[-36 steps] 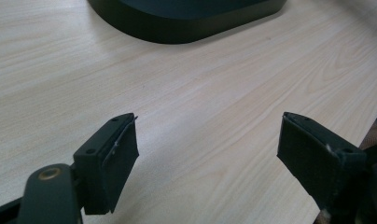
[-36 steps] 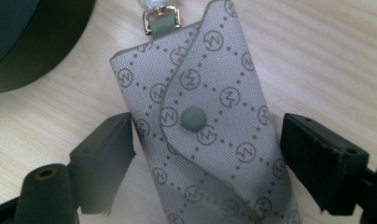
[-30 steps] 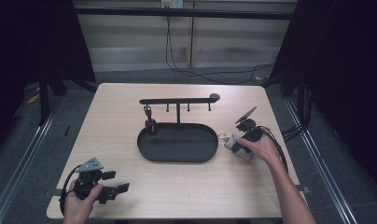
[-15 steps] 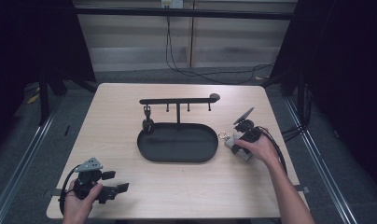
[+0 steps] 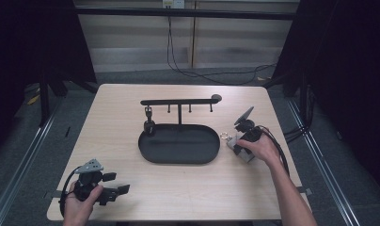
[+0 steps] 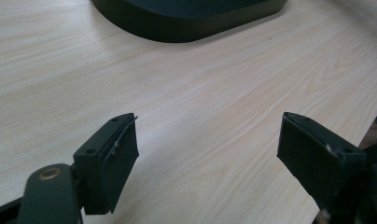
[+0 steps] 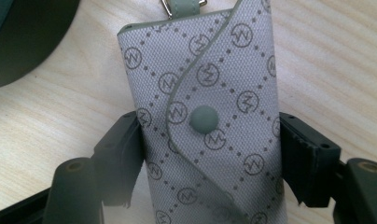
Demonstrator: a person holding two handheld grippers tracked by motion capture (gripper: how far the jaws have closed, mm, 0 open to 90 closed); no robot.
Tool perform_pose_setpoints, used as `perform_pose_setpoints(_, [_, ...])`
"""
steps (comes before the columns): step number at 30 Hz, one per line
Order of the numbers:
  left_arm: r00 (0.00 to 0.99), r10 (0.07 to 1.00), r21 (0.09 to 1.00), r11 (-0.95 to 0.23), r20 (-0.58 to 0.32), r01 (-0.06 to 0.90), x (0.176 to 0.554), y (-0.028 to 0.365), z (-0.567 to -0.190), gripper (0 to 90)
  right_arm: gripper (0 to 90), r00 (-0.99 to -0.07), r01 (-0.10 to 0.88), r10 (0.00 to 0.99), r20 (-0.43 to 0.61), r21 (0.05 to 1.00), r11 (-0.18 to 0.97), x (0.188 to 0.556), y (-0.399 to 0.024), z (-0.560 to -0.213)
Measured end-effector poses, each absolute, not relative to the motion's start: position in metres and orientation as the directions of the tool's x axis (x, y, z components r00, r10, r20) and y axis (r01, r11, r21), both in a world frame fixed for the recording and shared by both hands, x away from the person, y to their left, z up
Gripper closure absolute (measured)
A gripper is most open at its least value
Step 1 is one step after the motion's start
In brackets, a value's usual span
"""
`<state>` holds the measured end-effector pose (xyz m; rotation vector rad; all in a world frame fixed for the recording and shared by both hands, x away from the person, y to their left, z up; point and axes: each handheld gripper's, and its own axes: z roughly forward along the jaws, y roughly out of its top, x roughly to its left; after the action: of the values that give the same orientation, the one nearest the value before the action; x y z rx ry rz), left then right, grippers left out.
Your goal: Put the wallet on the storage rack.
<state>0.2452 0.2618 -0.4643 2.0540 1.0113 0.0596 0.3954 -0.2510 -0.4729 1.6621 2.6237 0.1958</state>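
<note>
A grey patterned key pouch (image 7: 210, 126) with a green snap button lies on the table right of the black tray; its small metal ring (image 5: 224, 136) points at the tray. My right gripper (image 7: 210, 156) has just been closing its jaws and is now shut on the pouch, one pad against each long side. From above, the right gripper (image 5: 237, 146) lies low on the table under the person's hand. My left gripper (image 5: 116, 183) rests at the front left corner. Its jaws stand wide open over bare wood, as the left gripper (image 6: 207, 154) shows in its own view.
A black oval tray (image 5: 178, 157) sits mid-table, with a T-shaped hook rack (image 5: 178, 101) rising from its far side. A dark item (image 5: 149, 125) hangs from the rack's left hook. The tray's rim (image 6: 186, 28) lies ahead of the left gripper. Cables trail off the table's right edge.
Both hands stay where they were. The right gripper's jaws look drawn in closer around the pouch than a second ago.
</note>
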Motion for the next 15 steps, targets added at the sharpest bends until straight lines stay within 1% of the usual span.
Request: perform_pose_setpoints(15, [0.671,0.679,0.7,-0.323,-0.298,0.637,0.245,0.262,-0.464,19.9,30.3,-0.404,0.911,0.909,0.101,0.136,0.389,0.393,-0.257,-0.462])
